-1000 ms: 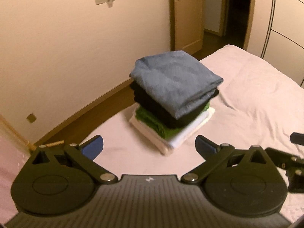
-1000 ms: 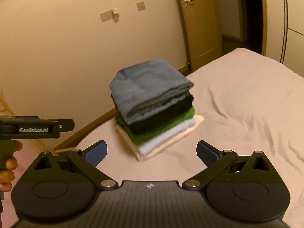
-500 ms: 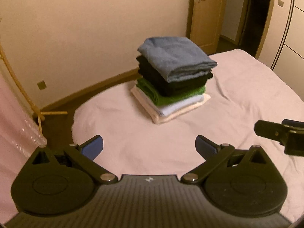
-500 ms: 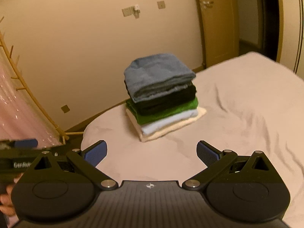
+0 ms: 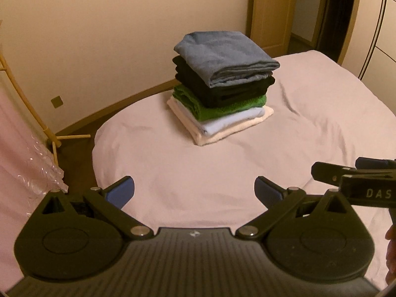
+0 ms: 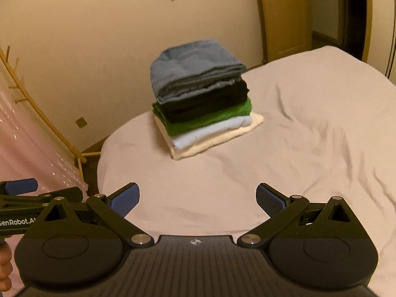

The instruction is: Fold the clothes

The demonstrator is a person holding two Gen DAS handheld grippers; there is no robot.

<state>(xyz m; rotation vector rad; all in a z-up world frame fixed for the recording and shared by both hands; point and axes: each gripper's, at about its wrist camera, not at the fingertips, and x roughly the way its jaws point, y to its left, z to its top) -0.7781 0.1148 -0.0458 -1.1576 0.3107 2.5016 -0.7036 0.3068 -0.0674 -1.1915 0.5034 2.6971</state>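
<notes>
Now left claw (image 5: 194, 189), right claw (image 6: 196, 196) wide, empty.

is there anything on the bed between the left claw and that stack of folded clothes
Nothing visible. Only bare pink bedsheet lies between the open left claw and the stack of folded clothes. The right claw sits off to the side, outside that path.
</notes>
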